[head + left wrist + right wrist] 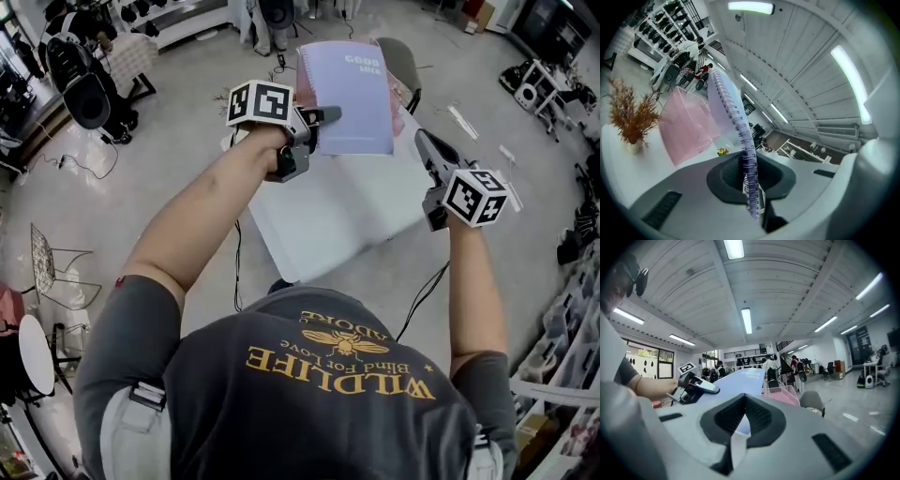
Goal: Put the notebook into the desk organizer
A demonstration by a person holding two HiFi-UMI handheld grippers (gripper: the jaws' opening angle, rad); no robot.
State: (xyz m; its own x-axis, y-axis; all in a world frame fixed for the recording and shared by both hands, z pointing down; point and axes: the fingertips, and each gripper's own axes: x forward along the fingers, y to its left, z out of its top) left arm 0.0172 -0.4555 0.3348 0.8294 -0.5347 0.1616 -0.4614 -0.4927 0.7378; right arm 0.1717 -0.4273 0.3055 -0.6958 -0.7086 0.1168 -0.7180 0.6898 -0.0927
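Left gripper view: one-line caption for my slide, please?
Left gripper clamped on the wire spine of a lilac spiral-bound notebook, with the translucent pink plastic desk organizer beyond.

Head camera overhead, steeply down; left claw (323, 117) and right claw (422, 141) cameras close, near-level, notebook (352, 94) in all.

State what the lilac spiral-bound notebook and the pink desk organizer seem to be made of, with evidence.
Lilac spiral-bound notebook: smooth, slightly glossy cover, card or thin plastic, I cannot tell which; wire coil looks metal, thin shiny loops. Pink desk organizer: likely clear-tinted plastic, since its far walls show through.
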